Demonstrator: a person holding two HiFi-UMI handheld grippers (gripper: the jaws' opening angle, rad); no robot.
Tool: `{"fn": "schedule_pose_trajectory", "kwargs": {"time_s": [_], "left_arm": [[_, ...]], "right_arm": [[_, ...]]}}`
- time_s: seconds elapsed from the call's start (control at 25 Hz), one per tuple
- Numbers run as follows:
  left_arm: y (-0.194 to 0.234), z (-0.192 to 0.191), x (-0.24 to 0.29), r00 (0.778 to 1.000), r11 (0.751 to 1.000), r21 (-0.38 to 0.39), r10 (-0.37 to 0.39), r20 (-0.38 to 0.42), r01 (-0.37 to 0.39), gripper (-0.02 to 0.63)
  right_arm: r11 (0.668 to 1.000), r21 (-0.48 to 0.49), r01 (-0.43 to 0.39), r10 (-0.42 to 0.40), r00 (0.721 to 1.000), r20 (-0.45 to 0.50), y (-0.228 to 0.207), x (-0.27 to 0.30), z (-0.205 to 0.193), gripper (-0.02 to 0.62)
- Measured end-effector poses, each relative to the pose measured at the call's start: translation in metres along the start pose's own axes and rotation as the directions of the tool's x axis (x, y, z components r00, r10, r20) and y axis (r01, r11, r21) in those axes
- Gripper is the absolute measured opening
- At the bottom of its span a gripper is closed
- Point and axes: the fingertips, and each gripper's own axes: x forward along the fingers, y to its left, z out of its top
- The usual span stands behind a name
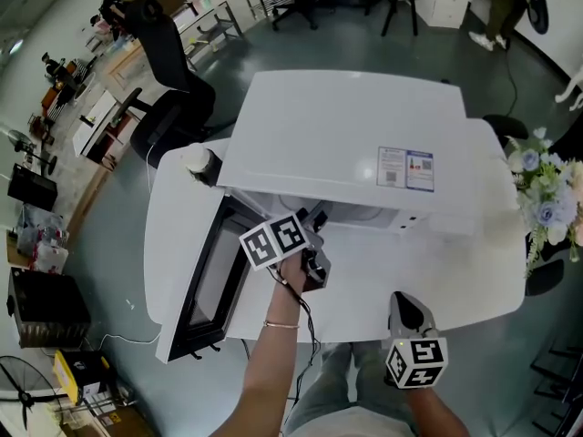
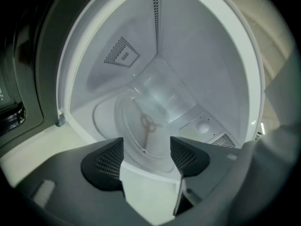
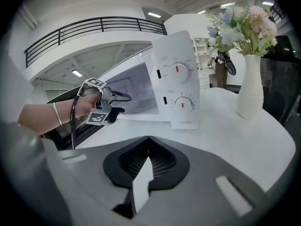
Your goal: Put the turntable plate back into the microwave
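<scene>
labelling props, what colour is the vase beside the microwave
The vase is white; right gripper view shows it best.

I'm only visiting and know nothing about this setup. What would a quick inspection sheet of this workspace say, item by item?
Surface: white table, carrying the microwave and a vase.
Job's things: white microwave with its door swung open; the glass plate is inside, over the oven floor.
Clutter: vase of flowers at the table's right end.
Grippers: left tool at the oven mouth, jaws apart, not pressing on the plate; right tool held back over the table's near edge, jaws together, empty.
Cables: black cable runs from the left tool along the wrist.
Surroundings: office chairs and desks on a grey floor.
</scene>
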Motion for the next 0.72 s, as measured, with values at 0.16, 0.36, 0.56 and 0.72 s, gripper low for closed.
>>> {"fn": "schedule_pose_trajectory", "kwargs": {"time_s": [0.16,0.36,0.56,0.72], "left_arm": [[-0.006,0.009,-0.006,0.999,1.000,0.020,-0.006,0.032,0.006,0.287],[-0.012,0.005,-0.012,1.000,0.999,0.039,-0.003,0.031,0.002,0.287],[-0.019,0.001,-0.027,0.999,0.994,0.110,0.025,0.035,-0.028,0.282],[-0.027,0.000,-0.045,0.997,0.980,0.193,0.048,0.055,-0.058,0.275]], "right_arm": [[1.000,-0.005,-0.014,0.014,1.000,0.000,0.006,0.001,-0.001,0.011],[0.999,-0.016,-0.028,0.028,1.000,0.006,0.012,-0.001,0.002,0.011],[0.999,-0.021,-0.034,0.034,0.999,0.016,0.013,-0.001,0.008,0.011],[0.999,-0.028,-0.041,0.042,0.999,0.028,0.016,-0.002,0.015,0.011]]}}
